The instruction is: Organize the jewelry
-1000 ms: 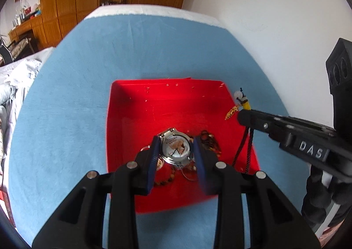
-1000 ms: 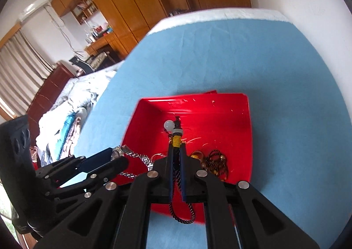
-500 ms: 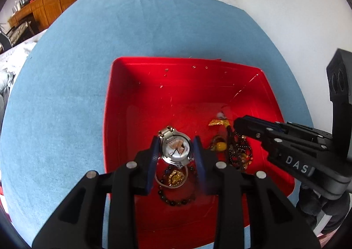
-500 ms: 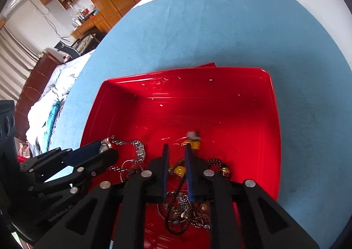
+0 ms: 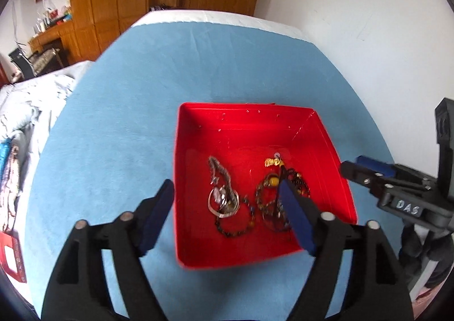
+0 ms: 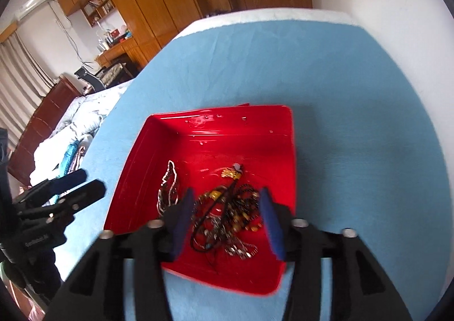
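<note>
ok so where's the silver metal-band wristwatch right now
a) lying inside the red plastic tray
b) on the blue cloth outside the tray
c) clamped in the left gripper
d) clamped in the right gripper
a: the silver metal-band wristwatch lies on the floor of the red plastic tray beside the tangled bead necklaces, while the left gripper and right gripper both stand open and empty.
</note>
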`<act>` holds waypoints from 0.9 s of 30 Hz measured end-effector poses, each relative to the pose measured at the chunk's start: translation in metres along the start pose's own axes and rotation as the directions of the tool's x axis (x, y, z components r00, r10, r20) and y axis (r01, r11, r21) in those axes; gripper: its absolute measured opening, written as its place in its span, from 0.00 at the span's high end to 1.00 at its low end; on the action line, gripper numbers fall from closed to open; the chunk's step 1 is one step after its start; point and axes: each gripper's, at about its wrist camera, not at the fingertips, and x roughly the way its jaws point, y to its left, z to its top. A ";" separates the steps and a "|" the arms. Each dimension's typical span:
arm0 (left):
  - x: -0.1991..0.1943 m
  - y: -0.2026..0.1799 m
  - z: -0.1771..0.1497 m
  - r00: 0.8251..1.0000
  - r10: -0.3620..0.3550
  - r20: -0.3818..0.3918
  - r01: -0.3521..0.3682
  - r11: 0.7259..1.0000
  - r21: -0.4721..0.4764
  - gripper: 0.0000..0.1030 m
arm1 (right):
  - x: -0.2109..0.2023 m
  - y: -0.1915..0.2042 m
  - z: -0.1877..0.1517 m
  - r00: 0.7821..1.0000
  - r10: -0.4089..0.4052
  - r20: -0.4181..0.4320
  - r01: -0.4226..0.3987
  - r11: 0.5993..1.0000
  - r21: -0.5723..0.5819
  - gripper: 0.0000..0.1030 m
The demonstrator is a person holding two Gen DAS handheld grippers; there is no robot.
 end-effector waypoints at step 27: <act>-0.045 0.003 -0.052 0.988 0.150 -0.018 -0.151 0.989 -0.008 0.06 | -0.041 0.025 -0.057 0.997 -0.059 -0.045 0.056 0.996 -0.067 0.11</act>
